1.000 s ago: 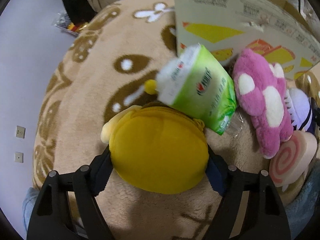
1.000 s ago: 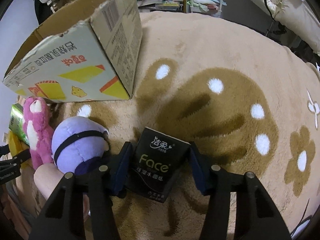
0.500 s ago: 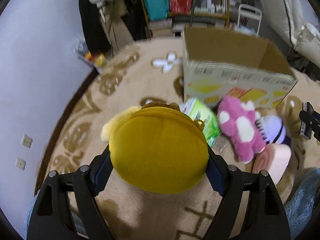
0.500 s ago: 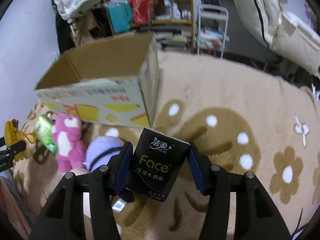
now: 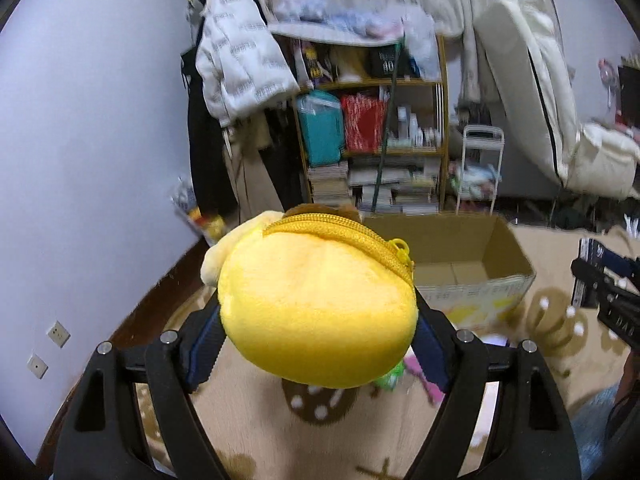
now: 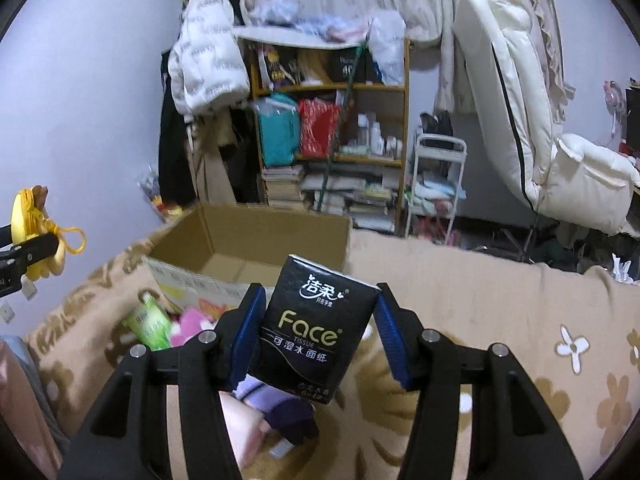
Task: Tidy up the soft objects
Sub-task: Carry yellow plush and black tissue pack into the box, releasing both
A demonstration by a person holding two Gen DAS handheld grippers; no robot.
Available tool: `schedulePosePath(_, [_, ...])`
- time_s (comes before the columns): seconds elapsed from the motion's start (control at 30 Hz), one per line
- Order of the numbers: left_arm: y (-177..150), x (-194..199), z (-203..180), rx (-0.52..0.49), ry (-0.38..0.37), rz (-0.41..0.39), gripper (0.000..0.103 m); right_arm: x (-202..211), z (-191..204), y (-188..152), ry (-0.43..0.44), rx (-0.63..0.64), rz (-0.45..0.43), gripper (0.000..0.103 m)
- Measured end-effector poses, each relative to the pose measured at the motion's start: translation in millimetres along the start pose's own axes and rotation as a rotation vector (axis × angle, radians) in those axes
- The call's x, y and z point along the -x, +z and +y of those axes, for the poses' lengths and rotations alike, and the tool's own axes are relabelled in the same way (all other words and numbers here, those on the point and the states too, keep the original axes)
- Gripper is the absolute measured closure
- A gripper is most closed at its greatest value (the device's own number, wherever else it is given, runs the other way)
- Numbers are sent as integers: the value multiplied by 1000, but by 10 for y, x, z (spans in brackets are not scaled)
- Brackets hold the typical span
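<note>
Step in hand: transport phase. Left tongs [image 5: 318, 334] pinch the yellow plush pouch [image 5: 316, 304]; right tongs [image 6: 318, 334] pinch the black tissue pack [image 6: 314, 330]. Both items are held in the air, short of the open cardboard box [image 6: 248, 236] standing on the rug [image 6: 500, 300]

Next move, est.: carry each load over the box opening, lower, then spread tongs to drop. Box interior looks empty as far as visible

Obscured / unclear:
- Green tissue pack [image 6: 149, 322], pink plush [image 6: 192, 320] & purple plush [image 6: 256, 388] on rug, partly blocked by right tongs
- Pouch covers most of rug in left view
- Pouch face side not visible
- Motion blur at box front print
</note>
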State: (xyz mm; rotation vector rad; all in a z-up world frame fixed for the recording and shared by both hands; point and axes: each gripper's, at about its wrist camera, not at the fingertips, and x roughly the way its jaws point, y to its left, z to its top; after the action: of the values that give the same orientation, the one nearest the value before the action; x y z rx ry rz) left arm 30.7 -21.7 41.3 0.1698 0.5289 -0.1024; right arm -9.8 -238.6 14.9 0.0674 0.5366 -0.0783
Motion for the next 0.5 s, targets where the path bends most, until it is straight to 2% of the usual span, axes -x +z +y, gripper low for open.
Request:
schedulePosePath(0.2, [316,64,-16,0,0,-65,22,6,132,314,14,23,-64,45])
schedulePosePath(0.5, [615,-177,-156,-10,4,-109,22,-189,248,649,28,38,-128,45])
